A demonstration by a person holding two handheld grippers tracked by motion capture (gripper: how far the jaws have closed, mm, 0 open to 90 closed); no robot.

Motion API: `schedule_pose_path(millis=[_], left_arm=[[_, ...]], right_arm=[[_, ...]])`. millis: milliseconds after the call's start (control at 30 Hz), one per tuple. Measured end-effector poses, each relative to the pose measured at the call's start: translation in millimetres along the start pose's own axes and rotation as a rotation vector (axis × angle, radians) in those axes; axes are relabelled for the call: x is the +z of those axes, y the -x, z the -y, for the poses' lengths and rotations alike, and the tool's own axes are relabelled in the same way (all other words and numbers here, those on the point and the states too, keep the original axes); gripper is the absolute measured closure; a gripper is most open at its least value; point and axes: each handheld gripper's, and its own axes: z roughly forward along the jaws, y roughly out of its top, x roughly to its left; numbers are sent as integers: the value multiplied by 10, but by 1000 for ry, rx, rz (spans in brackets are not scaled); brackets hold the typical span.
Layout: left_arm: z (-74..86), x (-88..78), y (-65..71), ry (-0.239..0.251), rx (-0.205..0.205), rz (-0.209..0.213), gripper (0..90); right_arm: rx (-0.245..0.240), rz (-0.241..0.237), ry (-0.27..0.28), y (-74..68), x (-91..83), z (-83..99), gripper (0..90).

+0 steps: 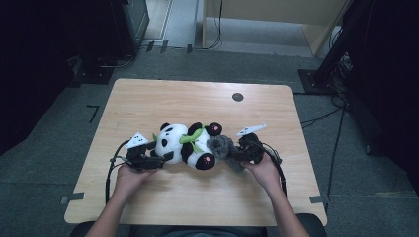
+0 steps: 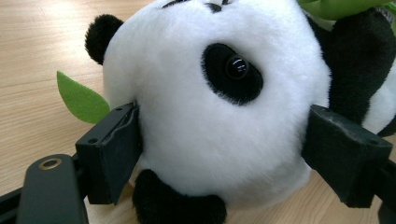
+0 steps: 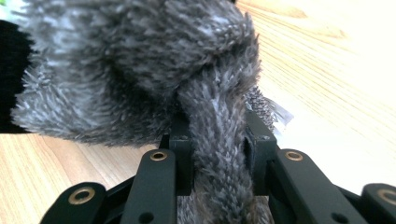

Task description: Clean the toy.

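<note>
Left gripper clasping fluffy panda's head, right gripper pinching shaggy grey toy — possibly its tail

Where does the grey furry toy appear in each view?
High view: grey furry toy right of centre, between the panda's feet and the right gripper.
Left gripper view: not in it.
Right gripper view: toy across the top, one strip clamped between the jaws.
Shared landmark: wooden table.

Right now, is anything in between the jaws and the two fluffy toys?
No. The left gripper has its jaws right against the panda's head, and the right gripper is pinched on the grey furry toy. Nothing visible sits between.
</note>
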Motion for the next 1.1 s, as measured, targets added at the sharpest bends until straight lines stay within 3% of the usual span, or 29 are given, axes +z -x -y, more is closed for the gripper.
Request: schedule_pose_path(millis=[133,267,433,500,600,700,867,933,967,1033,1100], left_arm=[[5,0,-1,3,1,-2,156],[8,0,-5,4,1,-1,156],[9,-1,-4,3,1,0,159],[14,-2,-7,6,2,3,162],[19,-2,-9,10,2,5,167],[24,-6,6,12,8,-1,174],[38,-9,12,26,12,-9,190],[44,-9,11,31,13,-10,190],[48,-8,12,34,15,-10,190],[50,-10,12,35,17,-11,190],[53,-9,15,39,16,-11,190]], right_arm=[[11,11,-9,57,-4,19,709],[25,11,21,104,-109,13,716],[-21,-8,53,7,-248,-46,745],[-55,-38,89,-141,-368,-130,750],[-65,-48,107,-223,-419,-188,750],[-107,-53,114,-407,-514,-352,749],[-138,-62,132,-546,-611,-605,746],[-146,-67,131,-574,-609,-672,746],[-175,-59,113,-654,-570,-829,743],[-194,-55,107,-686,-541,-898,743],[-227,-58,91,-776,-423,-1078,740]])
